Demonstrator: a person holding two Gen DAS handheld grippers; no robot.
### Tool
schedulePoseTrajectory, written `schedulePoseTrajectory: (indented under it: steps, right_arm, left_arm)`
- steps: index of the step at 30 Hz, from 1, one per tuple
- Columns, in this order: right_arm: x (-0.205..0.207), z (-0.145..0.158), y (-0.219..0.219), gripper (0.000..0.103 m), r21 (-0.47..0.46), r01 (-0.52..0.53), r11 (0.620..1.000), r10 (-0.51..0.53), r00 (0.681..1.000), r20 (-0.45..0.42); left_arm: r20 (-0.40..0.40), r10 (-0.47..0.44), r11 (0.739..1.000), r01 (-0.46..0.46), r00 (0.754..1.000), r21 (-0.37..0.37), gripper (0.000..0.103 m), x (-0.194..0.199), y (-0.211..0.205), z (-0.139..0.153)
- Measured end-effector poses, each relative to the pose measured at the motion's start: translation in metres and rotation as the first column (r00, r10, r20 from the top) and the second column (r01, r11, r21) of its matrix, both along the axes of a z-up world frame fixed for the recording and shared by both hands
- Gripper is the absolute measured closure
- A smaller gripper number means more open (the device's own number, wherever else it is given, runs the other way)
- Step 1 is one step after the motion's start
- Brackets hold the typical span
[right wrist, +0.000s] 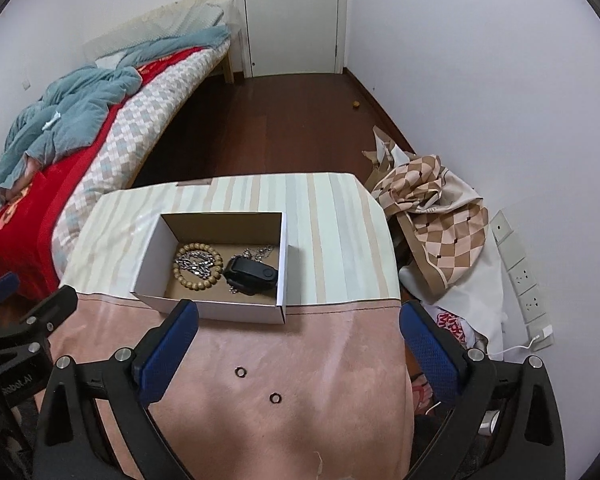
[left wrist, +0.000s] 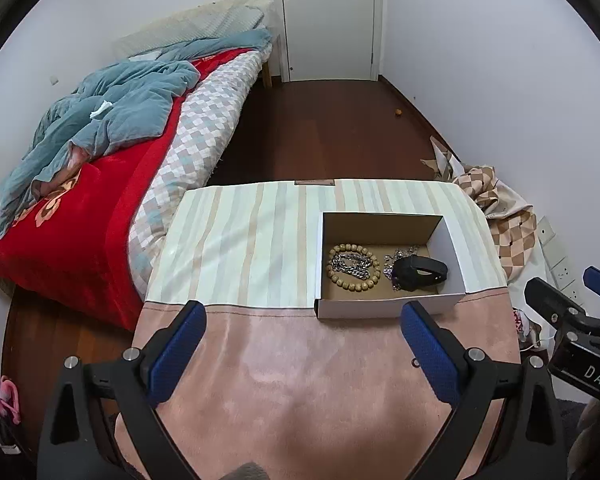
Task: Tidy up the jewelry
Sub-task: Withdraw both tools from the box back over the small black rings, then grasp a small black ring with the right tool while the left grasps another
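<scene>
A white cardboard box [left wrist: 388,307] [right wrist: 216,309] stands on the cloth-covered table. In it lie a wooden bead bracelet [left wrist: 353,283] [right wrist: 192,280], a silver chain [left wrist: 354,266] [right wrist: 196,263], a black watch band [left wrist: 420,272] [right wrist: 252,274] and a thin silver necklace [right wrist: 260,251]. Two small dark rings [right wrist: 241,371] [right wrist: 275,398] lie on the pink cloth between the right gripper's fingers; one ring [left wrist: 415,362] shows by the left gripper's right finger. My left gripper [left wrist: 302,346] is open and empty, near the box. My right gripper [right wrist: 298,344] is open and empty above the rings.
The table [left wrist: 260,240] [right wrist: 340,220] carries a striped cloth at the back and a pink one in front. A bed [left wrist: 100,160] stands to the left. A checked cloth pile [right wrist: 440,216] and wall sockets [right wrist: 524,276] are to the right.
</scene>
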State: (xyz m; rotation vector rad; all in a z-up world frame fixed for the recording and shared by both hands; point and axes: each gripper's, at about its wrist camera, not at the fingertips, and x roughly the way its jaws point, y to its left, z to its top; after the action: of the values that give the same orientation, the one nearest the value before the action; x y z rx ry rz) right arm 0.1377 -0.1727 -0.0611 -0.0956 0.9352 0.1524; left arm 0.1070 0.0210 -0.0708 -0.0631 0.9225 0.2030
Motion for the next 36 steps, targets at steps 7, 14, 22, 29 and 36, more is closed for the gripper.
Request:
schedulePoseTrajectory:
  steps: [7,14,22,29,36]
  right_arm:
    - [-0.010,0.005,0.002,0.001,0.018,-0.001,1.000,0.001,1.000,0.008]
    - [-0.017,-0.043,-0.007,0.001,0.039,0.032,0.999,-0.030,0.997,-0.066]
    - [-0.027,-0.150,-0.017,0.031,0.028,0.022,0.999,-0.016,0.979,-0.204]
    - [-0.030,-0.180,-0.007,0.053,0.031,-0.016,0.999,0.022,0.981,-0.192]
    - [-0.034,-0.180,0.002,0.090,-0.015,-0.049,0.999,0.046,0.986,-0.160]
  left_arm:
    - [0.006,0.022,1.000,-0.022,1.000,0.006,0.004,-0.009,0.002,-0.004]
    - [-0.077,0.045,0.998,-0.042,0.996,0.036,0.004,-0.013,0.002,-0.053]
    - [-0.222,0.037,0.998,-0.027,0.974,0.049,0.004,-0.016,-0.006,-0.133]
    - [-0.261,0.029,0.998,-0.014,0.965,0.056,0.004,-0.012,-0.010,-0.153]
    - [-0.267,0.006,0.999,0.004,0.964,0.036,0.004,-0.006,-0.020,-0.153]
